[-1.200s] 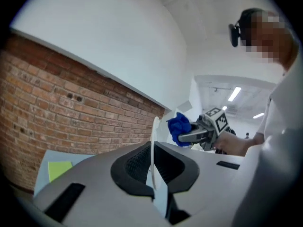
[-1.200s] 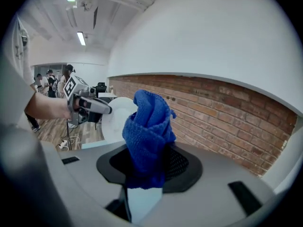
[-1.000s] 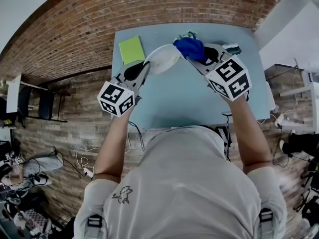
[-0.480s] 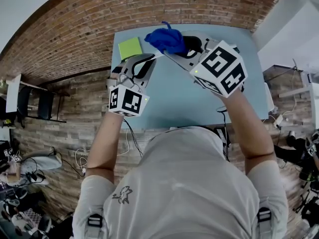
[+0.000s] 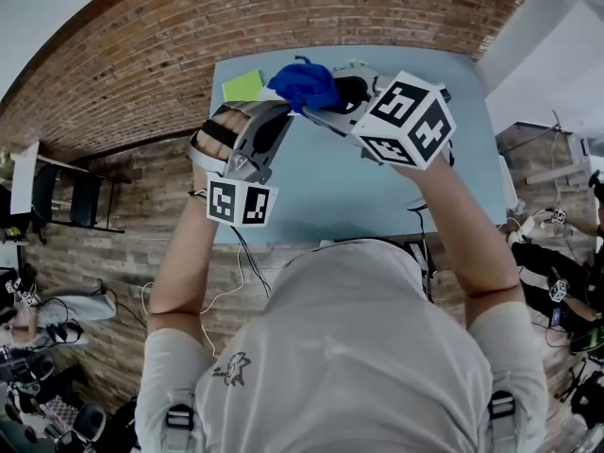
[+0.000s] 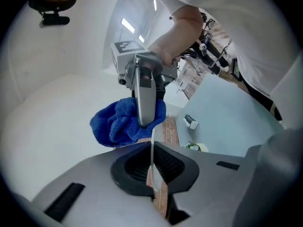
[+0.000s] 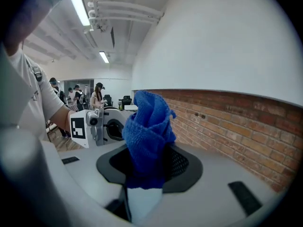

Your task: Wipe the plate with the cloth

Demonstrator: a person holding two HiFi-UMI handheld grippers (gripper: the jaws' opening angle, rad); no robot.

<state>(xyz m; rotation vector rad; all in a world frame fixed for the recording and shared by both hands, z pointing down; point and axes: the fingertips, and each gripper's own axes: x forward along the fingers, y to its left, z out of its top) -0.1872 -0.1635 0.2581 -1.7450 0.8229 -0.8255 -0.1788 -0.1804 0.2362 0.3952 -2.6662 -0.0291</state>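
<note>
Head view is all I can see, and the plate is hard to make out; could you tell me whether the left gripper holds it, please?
Observer: Yes. The left gripper view shows the left gripper shut on the plate, edge-on as a thin white line between its jaws.
Operator: Thanks. Is the cloth gripped?
Observer: The right gripper view shows the cloth bunched between the jaws of the right gripper, standing up out of them.
Operator: Does it reach the plate?
Observer: In the left gripper view it meets the plate's far rim.
</note>
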